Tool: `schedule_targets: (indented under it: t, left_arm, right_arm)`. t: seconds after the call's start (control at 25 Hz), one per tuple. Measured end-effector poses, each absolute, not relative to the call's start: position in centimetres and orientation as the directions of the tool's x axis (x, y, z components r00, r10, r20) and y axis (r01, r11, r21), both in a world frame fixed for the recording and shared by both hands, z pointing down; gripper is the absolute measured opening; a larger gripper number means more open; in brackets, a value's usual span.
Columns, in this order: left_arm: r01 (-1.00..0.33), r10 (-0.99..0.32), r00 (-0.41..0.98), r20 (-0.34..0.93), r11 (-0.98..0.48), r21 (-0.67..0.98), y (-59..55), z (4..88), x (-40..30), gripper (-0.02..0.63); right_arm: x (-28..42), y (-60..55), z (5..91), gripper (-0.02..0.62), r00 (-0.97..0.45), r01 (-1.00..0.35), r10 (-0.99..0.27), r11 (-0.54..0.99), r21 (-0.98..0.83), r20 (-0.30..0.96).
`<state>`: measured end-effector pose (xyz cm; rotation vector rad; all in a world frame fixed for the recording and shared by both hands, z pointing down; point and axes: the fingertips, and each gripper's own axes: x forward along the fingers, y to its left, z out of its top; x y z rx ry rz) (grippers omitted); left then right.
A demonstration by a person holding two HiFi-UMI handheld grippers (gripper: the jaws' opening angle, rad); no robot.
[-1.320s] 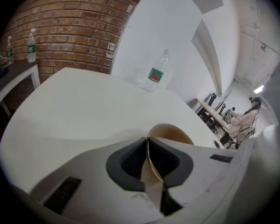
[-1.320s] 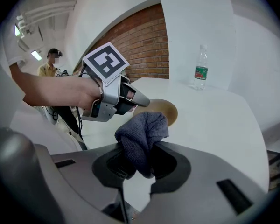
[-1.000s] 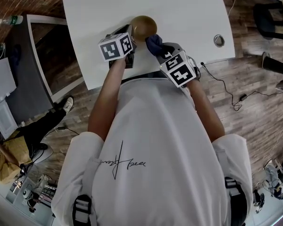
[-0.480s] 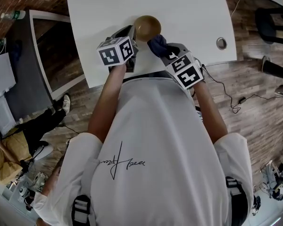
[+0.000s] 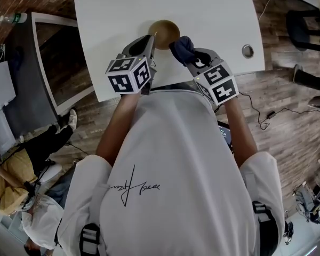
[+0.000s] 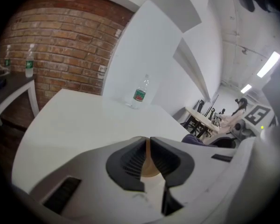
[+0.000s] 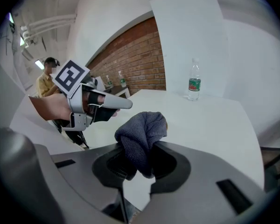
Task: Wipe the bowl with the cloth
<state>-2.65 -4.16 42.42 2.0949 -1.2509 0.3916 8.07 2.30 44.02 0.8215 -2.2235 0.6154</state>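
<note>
No words or numbers can be read with certainty. The white shirt [image 5: 170,143] carries a dark handwritten script (too loose to make out). The bottle [image 6: 139,94] has a green and red label, but its print is too small.

White table [image 5: 213,15], brick wall [image 6: 60,45], wood floor [image 5: 288,105], perhaps office chair [image 5: 304,23].

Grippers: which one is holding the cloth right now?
The right gripper, its jaws shut on the dark blue cloth. The left gripper instead clamps the brown bowl by its rim.
</note>
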Motion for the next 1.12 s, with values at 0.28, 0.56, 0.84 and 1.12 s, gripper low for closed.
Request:
schedule_targets:
  t: [0.28,0.56,0.84,1.12]
  left_arm:
    - [-0.845,-0.687,0.529,0.498,-0.377,0.379,-2.6,38.8,-1.7,0.014]
    - [-0.832,-0.714,0.548,0.436,-0.412,0.371,-1.2,36.2,-1.7,-0.011]
    - [-0.833,-0.735,0.53,0.423,-0.359,0.42,-1.6,35.4,-3.3,-0.011]
    - [-0.818,-0.73,0.554,0.4,-0.389,0.424,-1.1,35.1,-2.5,-0.009]
  right_arm:
    - [9.0,1.3,40.8,0.074,-0.618,-0.72,-0.439,0.65,-0.244,0.652]
    - [9.7,0.7,38.4,0.074,-0.62,-0.757,-0.517,0.593,-0.275,0.589]
    - [9.1,0.5,37.5,0.074,-0.607,-0.774,-0.544,0.57,-0.276,0.58]
    - [9.3,0.8,36.9,0.072,-0.598,-0.781,-0.56,0.566,-0.262,0.573]
